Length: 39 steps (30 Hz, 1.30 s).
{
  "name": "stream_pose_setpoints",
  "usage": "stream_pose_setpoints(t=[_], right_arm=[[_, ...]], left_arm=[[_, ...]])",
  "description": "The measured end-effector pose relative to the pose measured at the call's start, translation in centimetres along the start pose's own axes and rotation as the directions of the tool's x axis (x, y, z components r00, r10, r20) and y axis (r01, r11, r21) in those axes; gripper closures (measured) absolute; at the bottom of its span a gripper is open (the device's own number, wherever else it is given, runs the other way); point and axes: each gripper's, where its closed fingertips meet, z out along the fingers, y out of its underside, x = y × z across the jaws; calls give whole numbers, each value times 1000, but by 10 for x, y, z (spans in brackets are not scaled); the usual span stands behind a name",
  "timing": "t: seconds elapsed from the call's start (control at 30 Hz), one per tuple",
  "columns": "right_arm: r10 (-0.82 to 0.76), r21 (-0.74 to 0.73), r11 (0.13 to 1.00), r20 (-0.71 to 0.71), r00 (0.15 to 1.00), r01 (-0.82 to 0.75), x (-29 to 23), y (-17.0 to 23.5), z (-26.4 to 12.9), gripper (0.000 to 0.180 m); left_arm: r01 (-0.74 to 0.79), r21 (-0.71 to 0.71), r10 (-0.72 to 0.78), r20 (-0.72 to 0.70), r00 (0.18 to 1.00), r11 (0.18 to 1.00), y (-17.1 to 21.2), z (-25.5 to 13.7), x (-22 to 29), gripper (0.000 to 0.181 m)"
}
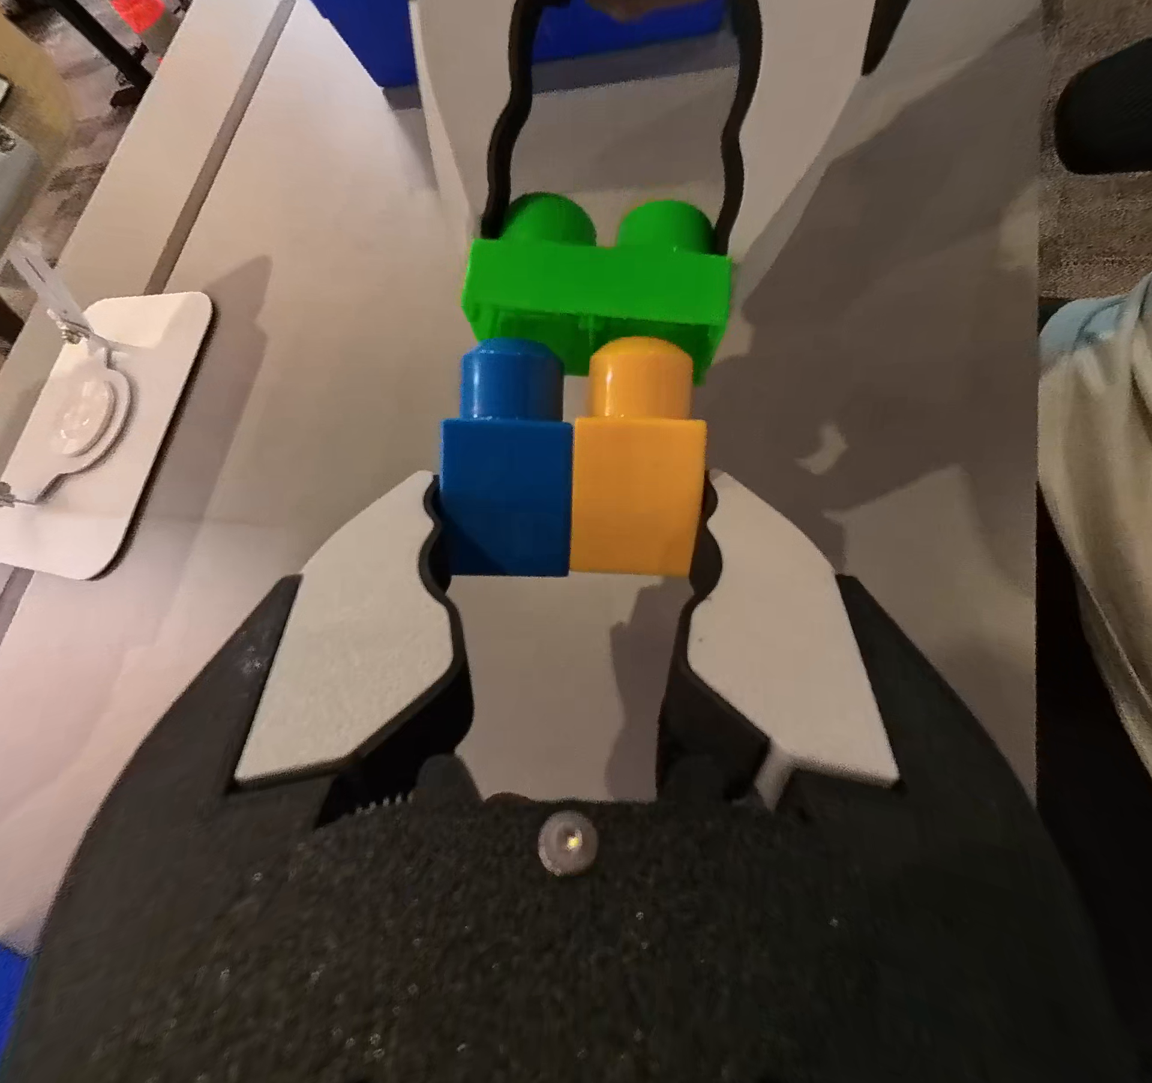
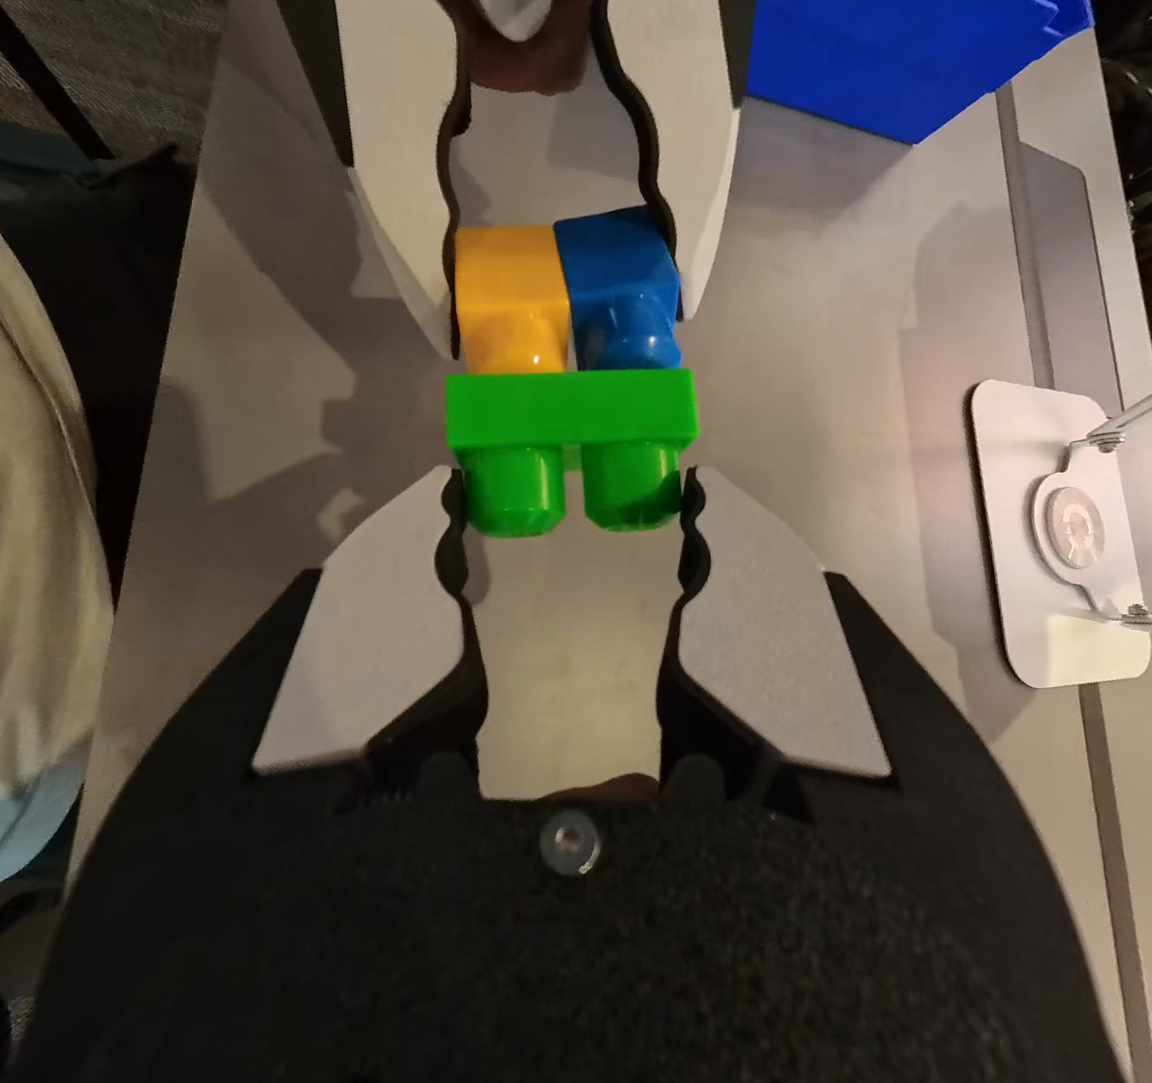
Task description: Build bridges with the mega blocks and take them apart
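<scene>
My left gripper point(image 1: 570, 511) is shut on a blue block point(image 1: 506, 495) and a yellow block point(image 1: 636, 495) held side by side, studs pointing away from me. My right gripper point(image 1: 608, 230) comes in from the opposite side and is shut on the two studs of a green two-stud block point(image 1: 595, 289). The green block's open underside faces the blue and yellow studs and meets their tips; I cannot tell whether they are pressed in. In the right wrist view, my right gripper point(image 2: 572, 492) holds the green block point(image 2: 570, 408), with the yellow block point(image 2: 505, 292), the blue block point(image 2: 617, 286) and the left gripper point(image 2: 564, 292) beyond.
All this is held above a grey table point(image 1: 324, 243). A blue bin point(image 2: 897, 31) stands on the table beside the grippers. A white plate with a round metal disc and clips point(image 2: 1060, 529) lies near the table's edge. A person's light clothing point(image 1: 1097, 461) is at the side.
</scene>
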Motion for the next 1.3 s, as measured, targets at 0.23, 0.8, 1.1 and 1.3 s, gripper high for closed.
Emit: stream_pose_setpoints(t=[0.23,0.8,1.1,1.3], right_arm=[[-84,-49,995,-12,996,83,-6,-2,1,114],[-125,-97,988,-39,991,121,-8,11,11,114],[-117,25,993,-30,993,118,-8,-13,-4,114],[-121,93,987,-96,988,130,2,-19,-7,113]], left_arm=[[-31,-32,30,-38,999,999,-3,9,10,105],[-26,-42,24,-43,999,999,-1,22,14,107],[-30,25,31,-20,999,999,-8,21,12,107],[-34,60,32,39,999,998,-10,15,4,107]])
